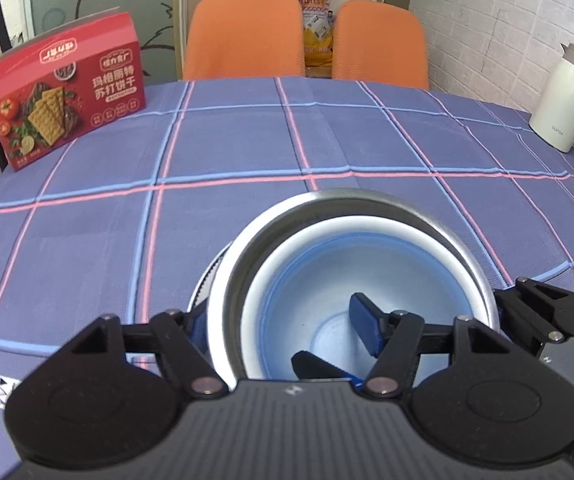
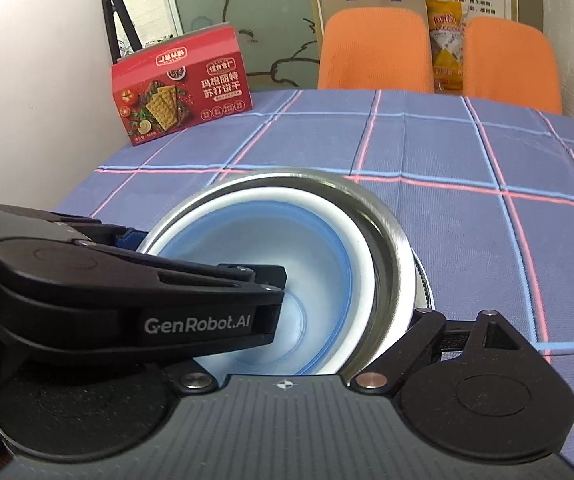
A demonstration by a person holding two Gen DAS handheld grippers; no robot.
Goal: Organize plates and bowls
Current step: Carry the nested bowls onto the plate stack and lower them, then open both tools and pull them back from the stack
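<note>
A steel bowl (image 1: 339, 200) (image 2: 391, 232) stands on the checked tablecloth with a white and blue bowl (image 1: 367, 256) (image 2: 287, 216) nested inside it. A ridged edge of another dish (image 2: 423, 280) shows under the steel bowl. My left gripper (image 1: 279, 320) (image 2: 207, 256) is open and straddles the bowls' left wall, one blue pad (image 1: 363, 328) inside and the other outside the steel rim. My right gripper (image 2: 311, 320) is spread wide at the bowls' near right side. Its fingertips are hidden by the bowls and by the left gripper.
A red cracker box (image 1: 67, 88) (image 2: 183, 96) stands at the table's far left. A white thermos jug (image 1: 567, 96) is at the far right by the brick wall. Two orange chairs (image 1: 243, 36) (image 2: 375, 48) sit behind the table (image 1: 247, 152).
</note>
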